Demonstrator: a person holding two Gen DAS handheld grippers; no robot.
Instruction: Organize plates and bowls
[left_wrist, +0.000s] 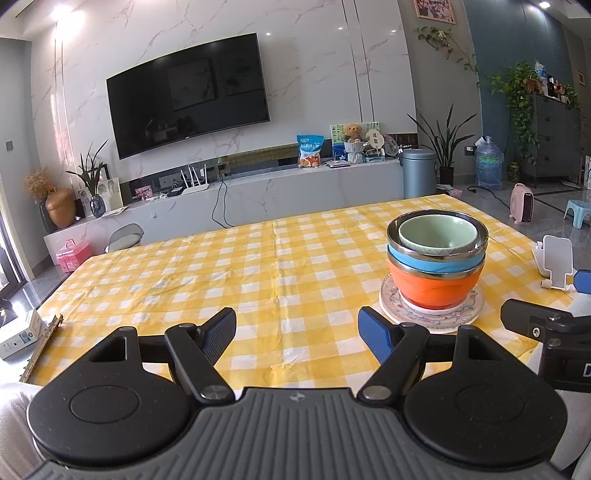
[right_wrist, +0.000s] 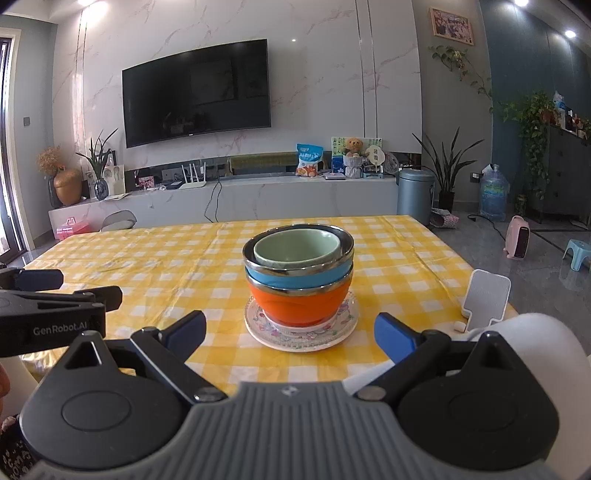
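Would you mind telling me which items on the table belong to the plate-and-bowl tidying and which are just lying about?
Part of the job:
- green bowl, nested on top
- blue bowl beneath it
- orange bowl at the bottom
- patterned plate under the stack

Just lying about:
- white phone stand on the checked tablecloth
- metal hinge strip at the table edge

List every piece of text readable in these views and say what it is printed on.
"GenRobot.AI": on the side of the left gripper, seen from the right wrist view.
"D": a cut-off letter on the right gripper body, seen from the left wrist view; the rest is out of frame.
Blue snack bag, white box and water jug label: print too small or blurred to read.
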